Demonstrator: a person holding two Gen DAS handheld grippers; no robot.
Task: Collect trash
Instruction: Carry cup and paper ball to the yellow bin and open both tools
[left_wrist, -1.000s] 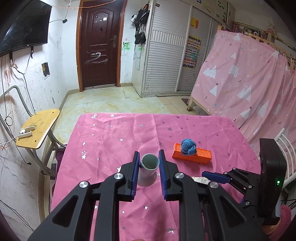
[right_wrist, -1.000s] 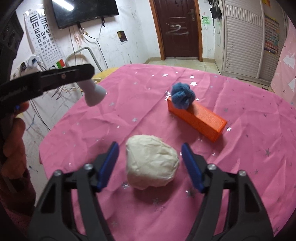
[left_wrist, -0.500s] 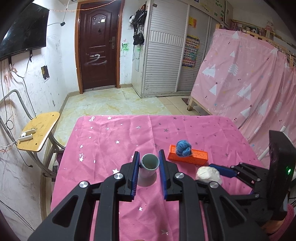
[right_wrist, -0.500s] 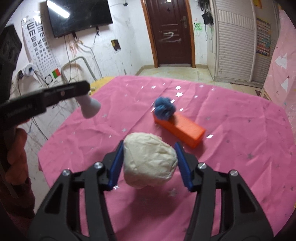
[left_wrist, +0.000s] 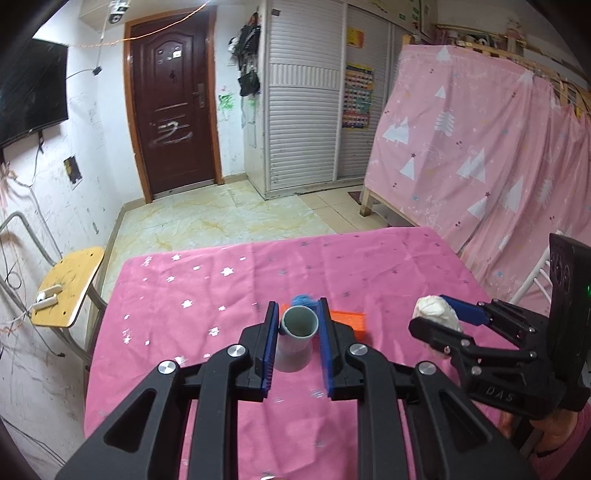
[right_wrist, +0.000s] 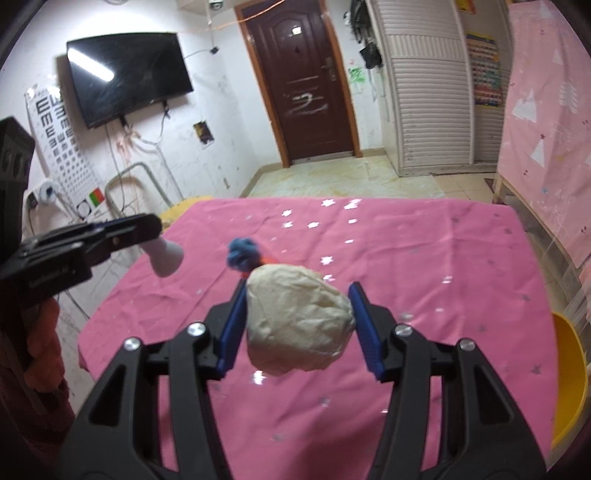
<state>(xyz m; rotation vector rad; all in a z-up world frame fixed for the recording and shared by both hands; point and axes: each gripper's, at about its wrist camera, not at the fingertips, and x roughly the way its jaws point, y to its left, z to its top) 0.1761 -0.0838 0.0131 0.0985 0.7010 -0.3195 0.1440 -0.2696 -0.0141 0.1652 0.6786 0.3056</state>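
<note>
Now, status lines:

Right gripper (right_wrist: 295, 325): clenched on the crumpled paper wad (right_wrist: 297, 317), both blue pads touching its sides. A second ago the jaws stood wide around the wad as it lay on the cloth; half a second ago they closed on it.

Wad position: lifted off the pink tablecloth (right_wrist: 424, 258), hanging in the air over the near half of the table. In the left wrist view it sits at 3 o'clock, wad (left_wrist: 437, 314) clear of the cloth.

Left gripper (left_wrist: 295, 339): clamped on the grey cup (left_wrist: 297, 338), mouth up and facing the camera. Grip unchanged over the last second; the cup is also carried higher above the table than before.

Cup from right view: cup (right_wrist: 166, 256) at 9 o'clock, held out sideways by the left gripper, well apart from the wad.

Left on table: orange box (left_wrist: 347, 319) with blue yarn ball (right_wrist: 242, 253) on it, around 12 o'clock behind the held items. Both untouched.

Meaning: pick of the wad looks done; both hands loaded. Likely next is transport to a bin.

Bin candidate: yellow container (right_wrist: 569, 376) at 4 o'clock off the table edge in the right view; cannot tell if it is the trash bin.

Risk: the wad is soft and may slip if the squeeze eases.
</note>
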